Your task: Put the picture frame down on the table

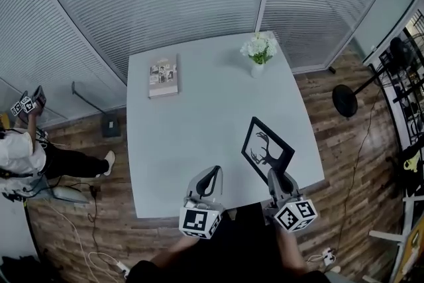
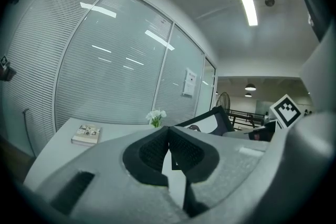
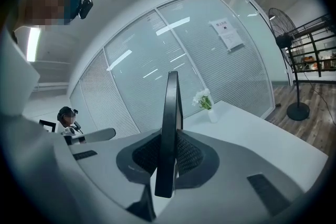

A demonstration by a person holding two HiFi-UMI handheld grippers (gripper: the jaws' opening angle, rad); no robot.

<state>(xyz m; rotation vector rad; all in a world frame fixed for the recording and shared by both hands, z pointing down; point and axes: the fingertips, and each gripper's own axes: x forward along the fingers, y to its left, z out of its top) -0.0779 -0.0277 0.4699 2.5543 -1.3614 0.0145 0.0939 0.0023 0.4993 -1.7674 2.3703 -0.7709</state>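
Picture frame [image 1: 266, 150] (black border, deer silhouette print) stands on edge and tilted over the tabletop [image 1: 205, 122], at its 4 o'clock corner near the front edge. The right gripper [image 1: 276, 177] holds it by the lower edge. The head view does not show whether the frame's bottom touches the surface.

In the right gripper view the frame [image 3: 169, 123] rises edge-on between the fingers [image 3: 191, 153]. Both pads press on its faces, parted only by the frame's thickness. The low grip probably leaves the body free to tip flat without trapping the fingers underneath.

Left gripper [image 1: 212, 177] sits at the tabletop's 6 o'clock, just beside the right one. Its fingers [image 2: 152, 152] meet at the tips with nothing between them. It is probably kept close to steady the frame if needed.

Book [image 1: 163, 76] lies at 10 o'clock and the vase of white flowers [image 1: 259, 51] at 1 o'clock. Both are well apart from the frame, so neither crowds the likely landing spot.
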